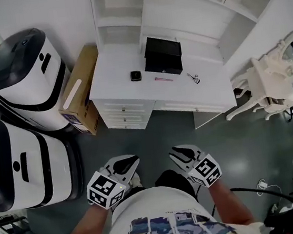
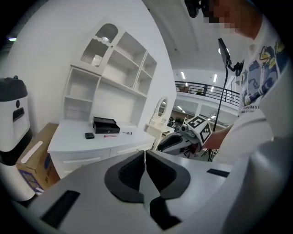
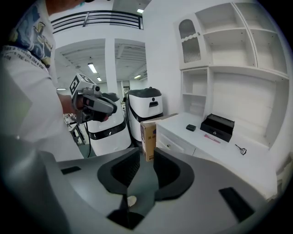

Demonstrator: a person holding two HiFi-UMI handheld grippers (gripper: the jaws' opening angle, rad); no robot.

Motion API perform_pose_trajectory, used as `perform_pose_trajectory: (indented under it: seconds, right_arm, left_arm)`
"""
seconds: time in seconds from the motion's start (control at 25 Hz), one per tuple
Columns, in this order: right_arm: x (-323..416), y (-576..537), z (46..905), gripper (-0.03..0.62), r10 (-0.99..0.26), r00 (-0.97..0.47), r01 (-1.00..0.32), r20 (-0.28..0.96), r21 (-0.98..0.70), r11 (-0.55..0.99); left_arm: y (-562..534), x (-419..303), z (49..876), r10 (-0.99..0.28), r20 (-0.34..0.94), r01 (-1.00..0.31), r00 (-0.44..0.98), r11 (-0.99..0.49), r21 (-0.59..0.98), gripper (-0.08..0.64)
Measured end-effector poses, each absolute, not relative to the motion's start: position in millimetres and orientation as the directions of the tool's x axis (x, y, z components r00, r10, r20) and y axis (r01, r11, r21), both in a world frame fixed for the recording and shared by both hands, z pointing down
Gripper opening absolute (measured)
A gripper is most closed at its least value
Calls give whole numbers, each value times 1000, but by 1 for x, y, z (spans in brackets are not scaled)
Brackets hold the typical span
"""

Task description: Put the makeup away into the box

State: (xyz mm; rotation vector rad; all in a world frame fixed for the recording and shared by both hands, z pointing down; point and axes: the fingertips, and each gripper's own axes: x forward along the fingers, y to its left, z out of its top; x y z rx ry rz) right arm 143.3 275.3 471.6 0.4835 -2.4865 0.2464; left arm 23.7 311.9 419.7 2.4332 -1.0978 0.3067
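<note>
Grey, smooth floor [image 1: 154,134] underfoot, and up ahead stands a glossy white dressing table [image 1: 114,72] with drawers and open shelves above it. On its flat top sits the box [image 1: 163,55], black, squared-off, its lid tipped up at the back. The makeup lies out in front of it: a small black rounded-square compact [image 1: 135,76] to the left, a slim pink stick [image 1: 163,78] just before the box, and a thin metal eyelash curler [image 1: 193,78] further right, each apart from the others.

A brown cardboard carton [image 1: 79,90] leans against the table's left side, next to two bulky white-and-black machines [image 1: 22,76]. An ornate white chair [image 1: 266,80] is off to the right.

Both tongs hang low, near the person's body, well apart from the table. The left gripper [image 1: 125,164] has its dark, scooped pads together with only a hairline seam between them, and it holds nothing. The right gripper [image 1: 182,156] stands a little way open, with a narrow gap between its matte pads and nothing in it.
</note>
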Motion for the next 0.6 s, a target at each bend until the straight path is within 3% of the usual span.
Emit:
perform_pose_trajectory:
  seconds: [0.28, 0.6]
  right_arm:
    - [114, 211, 480, 132, -269, -758, -357, 595, -33, 934]
    - [75, 96, 508, 176, -160, -772, -200, 615, 4, 980]
  left_arm:
    - [273, 4, 425, -650, 356, -741, 671, -581, 337, 14]
    - [204, -25, 432, -713, 428, -832, 555, -458, 314, 14]
